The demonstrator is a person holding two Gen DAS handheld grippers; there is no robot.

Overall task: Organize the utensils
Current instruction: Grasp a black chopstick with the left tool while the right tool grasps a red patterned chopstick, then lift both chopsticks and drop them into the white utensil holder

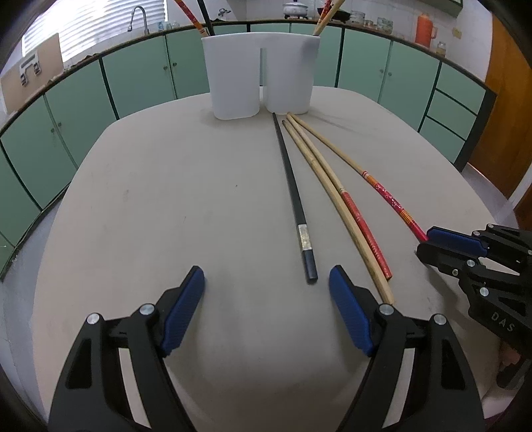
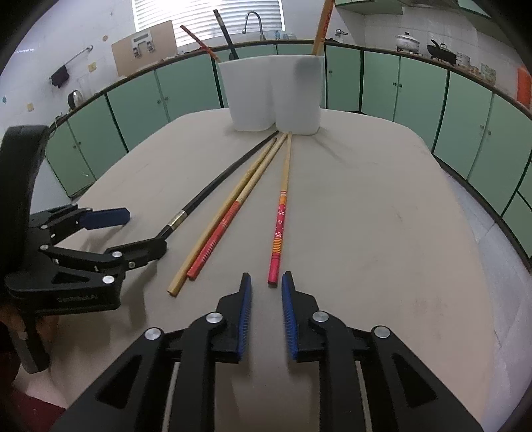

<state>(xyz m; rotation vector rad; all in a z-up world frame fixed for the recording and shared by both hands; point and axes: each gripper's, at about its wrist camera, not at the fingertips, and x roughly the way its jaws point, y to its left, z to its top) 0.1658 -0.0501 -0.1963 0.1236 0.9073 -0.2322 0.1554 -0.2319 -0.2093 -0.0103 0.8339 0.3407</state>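
Several chopsticks lie on the beige table point(image 1: 166, 199), tips toward a white two-compartment holder point(image 1: 262, 74) at the far edge point(image 2: 274, 96). A black chopstick point(image 1: 292, 196) point(image 2: 212, 189), a plain wooden one point(image 1: 335, 206) point(image 2: 216, 219), a red-handled one point(image 1: 362, 226) point(image 2: 216, 239) and a red flowered one point(image 1: 389, 199) point(image 2: 279, 226) lie side by side. My left gripper point(image 1: 266, 282) point(image 2: 143, 229) is open, its jaws wide around the black chopstick's handle end. My right gripper point(image 2: 266, 282) point(image 1: 429, 241) is open a little, just behind the flowered chopstick's end. The holder contains a few chopsticks.
Green cabinets point(image 1: 133, 79) and a counter with a faucet point(image 1: 138, 16), pots point(image 2: 407, 41) and an orange thermos point(image 1: 425, 30) ring the table. A wooden door point(image 1: 508, 116) stands at the right.
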